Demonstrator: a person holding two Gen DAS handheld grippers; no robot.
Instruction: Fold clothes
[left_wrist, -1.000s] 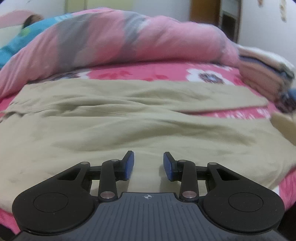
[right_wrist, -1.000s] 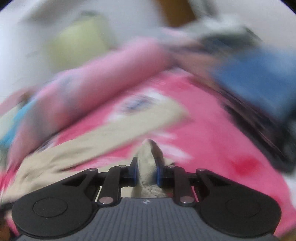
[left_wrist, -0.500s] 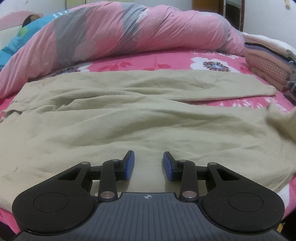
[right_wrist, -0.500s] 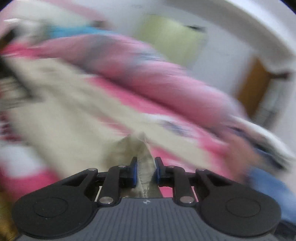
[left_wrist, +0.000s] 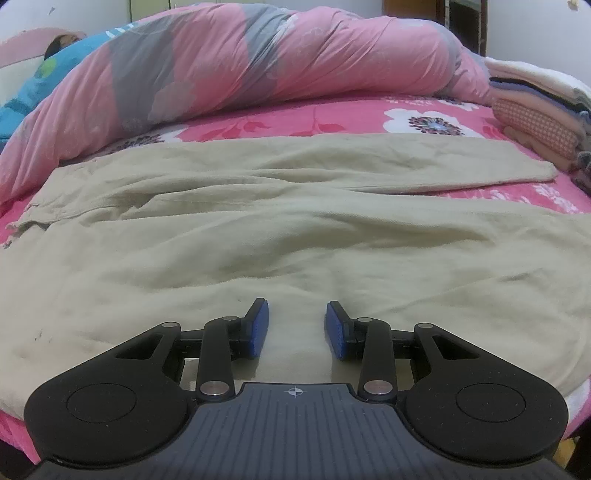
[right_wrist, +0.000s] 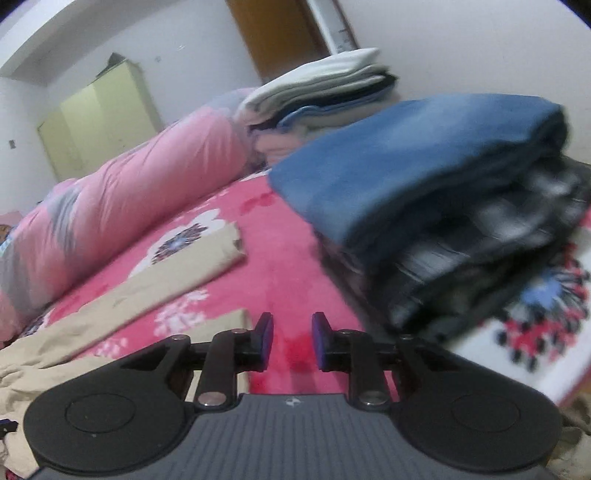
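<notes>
Beige trousers (left_wrist: 295, 229) lie spread flat across the pink flowered bed sheet (left_wrist: 332, 122), legs running to the right. My left gripper (left_wrist: 296, 330) is open and empty, just above the near part of the trousers. My right gripper (right_wrist: 291, 341) is open and empty over the pink sheet (right_wrist: 280, 266), just right of the trouser leg ends (right_wrist: 199, 258). The near leg end (right_wrist: 225, 319) lies beside its left finger.
A rolled pink and grey quilt (left_wrist: 258, 62) lies along the far side of the bed. Folded clothes are stacked at the right (left_wrist: 535, 110). In the right wrist view a blue folded garment on dark ones (right_wrist: 424, 177) sits close on the right. A green wardrobe (right_wrist: 96, 118) stands behind.
My right gripper was shut on a beige trouser leg and has let it go; it now stands open over the sheet. The right leg now lies flat. My left gripper stayed open.
</notes>
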